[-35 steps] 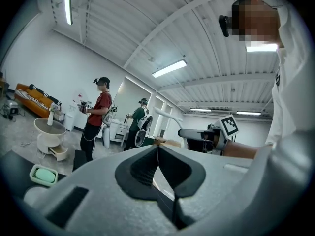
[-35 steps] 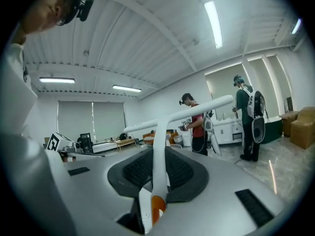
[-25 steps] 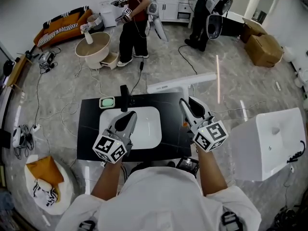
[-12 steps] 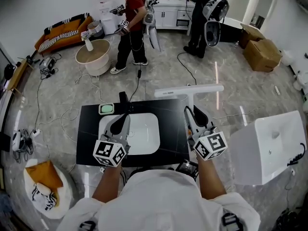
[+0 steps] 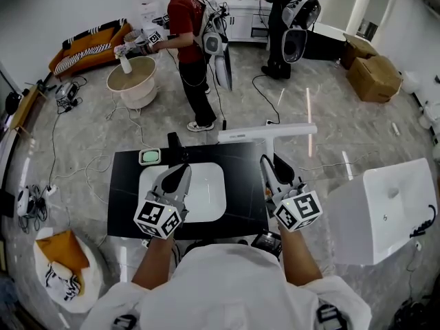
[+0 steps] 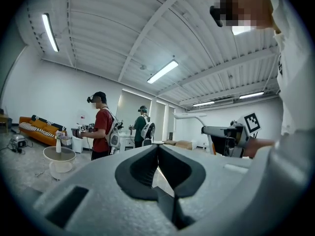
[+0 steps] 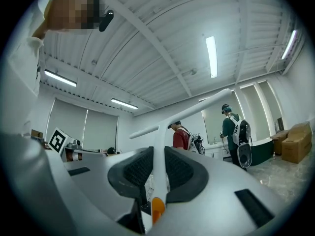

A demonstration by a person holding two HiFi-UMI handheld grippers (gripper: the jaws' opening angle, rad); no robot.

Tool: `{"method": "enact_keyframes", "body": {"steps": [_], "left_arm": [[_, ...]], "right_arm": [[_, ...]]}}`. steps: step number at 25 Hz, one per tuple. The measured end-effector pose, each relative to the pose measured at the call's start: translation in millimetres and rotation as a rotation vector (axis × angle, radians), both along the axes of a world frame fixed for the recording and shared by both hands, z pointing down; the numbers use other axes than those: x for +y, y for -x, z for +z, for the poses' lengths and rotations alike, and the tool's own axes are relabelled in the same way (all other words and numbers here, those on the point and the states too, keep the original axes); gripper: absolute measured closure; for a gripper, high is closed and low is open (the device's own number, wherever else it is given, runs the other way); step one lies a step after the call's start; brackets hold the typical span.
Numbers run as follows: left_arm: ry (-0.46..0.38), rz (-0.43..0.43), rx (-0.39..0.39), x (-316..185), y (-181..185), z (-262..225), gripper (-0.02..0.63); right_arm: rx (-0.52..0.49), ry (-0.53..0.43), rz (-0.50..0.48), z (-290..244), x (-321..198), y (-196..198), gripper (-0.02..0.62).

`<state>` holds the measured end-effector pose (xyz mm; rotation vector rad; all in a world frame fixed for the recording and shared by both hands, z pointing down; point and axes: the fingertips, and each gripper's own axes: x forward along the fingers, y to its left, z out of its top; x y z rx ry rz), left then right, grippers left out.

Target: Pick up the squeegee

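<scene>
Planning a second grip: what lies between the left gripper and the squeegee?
In the head view, only the white basin and a strip of black countertop lie between the left gripper and the squeegee, which the right gripper holds.

**Squeegee**: white and T-shaped, with a long straight blade bar set crosswise on a slim handle. The handle is clamped between the two pads of the right gripper and runs forward out of its jaws. The blade bar stands just beyond the jaw tips and reaches out to both sides. Behind the pads, the handle's orange end shows. The squeegee is well apart from the left gripper.
</scene>
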<state>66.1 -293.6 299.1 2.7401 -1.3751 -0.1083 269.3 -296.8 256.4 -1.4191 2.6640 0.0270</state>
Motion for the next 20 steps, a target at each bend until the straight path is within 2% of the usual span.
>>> {"method": "enact_keyframes", "body": {"steps": [20], "left_arm": [[0.008, 0.092, -0.025, 7, -32, 9, 0.59]], "right_arm": [[-0.006, 0.01, -0.024, 5, 5, -20, 0.523]]}}
